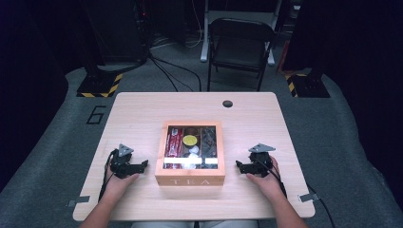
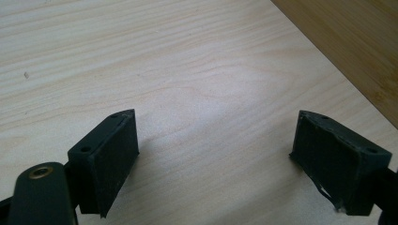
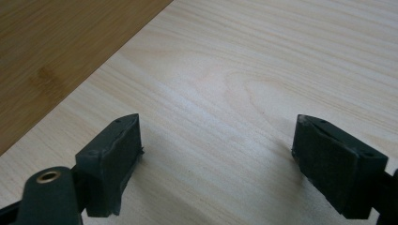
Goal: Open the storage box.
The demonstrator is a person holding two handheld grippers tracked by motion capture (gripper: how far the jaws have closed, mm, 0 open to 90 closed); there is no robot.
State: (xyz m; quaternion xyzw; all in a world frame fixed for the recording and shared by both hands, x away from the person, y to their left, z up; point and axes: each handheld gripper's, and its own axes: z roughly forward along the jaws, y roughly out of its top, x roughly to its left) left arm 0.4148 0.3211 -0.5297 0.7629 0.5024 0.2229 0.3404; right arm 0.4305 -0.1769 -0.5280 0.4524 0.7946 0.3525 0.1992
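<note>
Tea box [image 1: 190, 179] sitting at table [image 1: 142, 114] centre, near front edge, glass lid [image 1: 191, 147] closed over packets. Looking rigid, fairly heavy, wood smooth, glass fragile; likely gripping lid's front edge or side walls. Left gripper [image 1: 142, 165] and right gripper [image 1: 239, 165] flanking box, apart from it, jaws gaping wide, holding nothing.
</note>
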